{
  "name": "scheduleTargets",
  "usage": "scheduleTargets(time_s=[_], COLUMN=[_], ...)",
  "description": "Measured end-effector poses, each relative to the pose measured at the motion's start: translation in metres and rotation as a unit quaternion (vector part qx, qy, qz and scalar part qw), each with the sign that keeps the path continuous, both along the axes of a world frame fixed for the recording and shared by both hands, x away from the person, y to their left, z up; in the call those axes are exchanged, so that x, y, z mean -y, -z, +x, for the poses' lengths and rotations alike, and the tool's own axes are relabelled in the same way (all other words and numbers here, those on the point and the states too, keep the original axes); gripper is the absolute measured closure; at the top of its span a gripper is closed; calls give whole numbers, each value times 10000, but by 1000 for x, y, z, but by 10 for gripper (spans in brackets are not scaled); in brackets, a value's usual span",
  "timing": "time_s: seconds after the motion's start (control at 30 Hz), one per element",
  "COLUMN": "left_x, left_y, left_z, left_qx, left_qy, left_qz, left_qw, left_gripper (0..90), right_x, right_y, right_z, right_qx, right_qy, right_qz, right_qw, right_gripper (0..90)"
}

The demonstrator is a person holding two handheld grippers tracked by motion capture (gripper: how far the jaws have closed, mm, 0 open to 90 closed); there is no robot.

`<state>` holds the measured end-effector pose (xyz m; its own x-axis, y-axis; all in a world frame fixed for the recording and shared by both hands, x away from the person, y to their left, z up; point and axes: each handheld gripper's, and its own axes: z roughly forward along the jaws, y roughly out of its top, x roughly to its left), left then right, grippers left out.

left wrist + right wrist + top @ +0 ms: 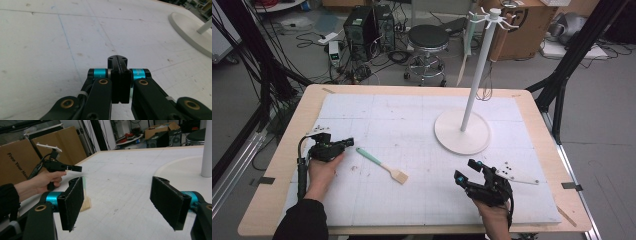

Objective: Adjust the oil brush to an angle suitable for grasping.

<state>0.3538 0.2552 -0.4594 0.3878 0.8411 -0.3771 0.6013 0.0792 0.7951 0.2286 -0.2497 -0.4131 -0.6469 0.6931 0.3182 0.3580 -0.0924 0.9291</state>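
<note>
A small brush (382, 165) with a teal handle and a pale bristle head lies on the white mat (412, 130), between my two hands. Just left of its handle end, my left gripper (350, 142) points right, jaws pressed together with nothing in them (117, 60). My right gripper (465, 169) rests near the front right with its jaws wide apart and nothing between the pads (75, 200). In the right gripper view the brush head (86, 204) peeks out behind the left jaw, and the left gripper (78, 168) hovers beyond it.
A white stand (462, 131) with a round base and a tall pole rises at the back right of the mat, its hooks carrying two hanging utensils (468, 47). The table's wooden rim (287, 150) borders the mat. Stool, boxes and cables sit on the floor behind.
</note>
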Motion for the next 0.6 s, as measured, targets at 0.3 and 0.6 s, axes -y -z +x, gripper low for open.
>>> scheduleTargets(time_s=[0.3, 0.6], left_x=[6, 15], left_y=[0, 1], left_z=[1, 4], left_qx=[-226, -444], left_qy=[71, 172], left_qz=[226, 547], left_qw=[9995, 9974], left_gripper=[900, 900], right_x=[2, 0], right_y=[0, -1], right_z=[-1, -2], right_qx=[3, 4], right_qy=[10, -26], right_qz=[43, 66], right_qw=[10000, 10000], right_gripper=[264, 266])
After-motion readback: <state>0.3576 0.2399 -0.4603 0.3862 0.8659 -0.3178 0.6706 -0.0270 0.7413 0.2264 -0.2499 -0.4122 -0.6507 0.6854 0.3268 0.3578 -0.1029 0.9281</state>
